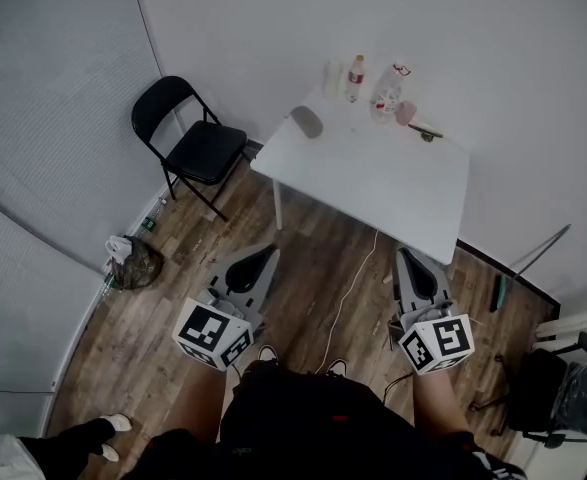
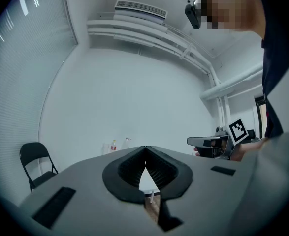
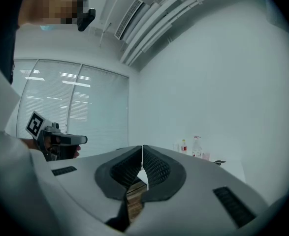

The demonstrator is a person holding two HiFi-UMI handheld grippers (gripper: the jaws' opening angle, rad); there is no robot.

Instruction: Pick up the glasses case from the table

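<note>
Tools: L gripper (image 1: 269, 251) closed, jaw tips meeting, nothing between. R gripper (image 1: 406, 254) likewise closed, pads together, empty. Both held level over wood floor (image 1: 313, 258), side by side and well apart, pointing toward table (image 1: 413, 208), both short of its near edge. Marker cubes (image 1: 213, 333) at rear of each, by the hands.

Case (image 1: 307, 122): grey, oval, lying flat at table's far-L corner, the corner nearest chair (image 1: 188, 138). Untouched, well apart from both grippers.

Other items on table, grouped along far edge by wall: red-marked bottle (image 1: 356, 76), clear bottle (image 1: 387, 95), pink cup (image 1: 405, 114) just beside clear bottle, small dark item (image 1: 428, 133) to R of cup, type unclear. All apart from case.

Floor: chair black, folding type, standing L of table near wall. White cable (image 1: 358, 278) trailing from under table toward feet. Dark bag (image 1: 135, 264) by L wall.

Gripper views: each showing the other gripper off to one side. Bottles seen small in distance past closed tips. Case not made out there.
</note>
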